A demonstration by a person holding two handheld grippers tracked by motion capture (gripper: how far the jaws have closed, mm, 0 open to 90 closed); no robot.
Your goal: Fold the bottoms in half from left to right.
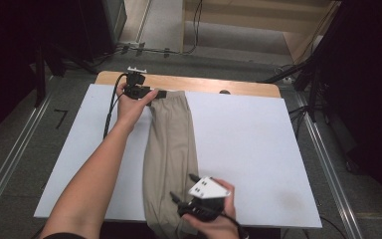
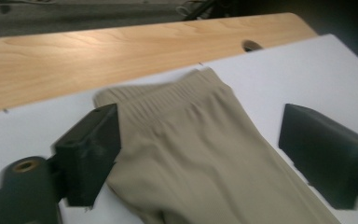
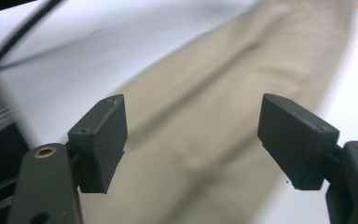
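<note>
beige trousers [image 2: 200,154] beneath open left claw [image 2: 200,140]

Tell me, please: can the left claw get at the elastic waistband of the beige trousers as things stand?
Probably yes. The left claw is open just above the waistband of the beige trousers, which lie flat on the white board, with nothing between.

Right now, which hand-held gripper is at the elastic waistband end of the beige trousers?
The left hand-held gripper, at the far end of the beige trousers where the ribbed waistband lies. The right hand-held gripper hovers over the near end, by the table's front edge.
</note>
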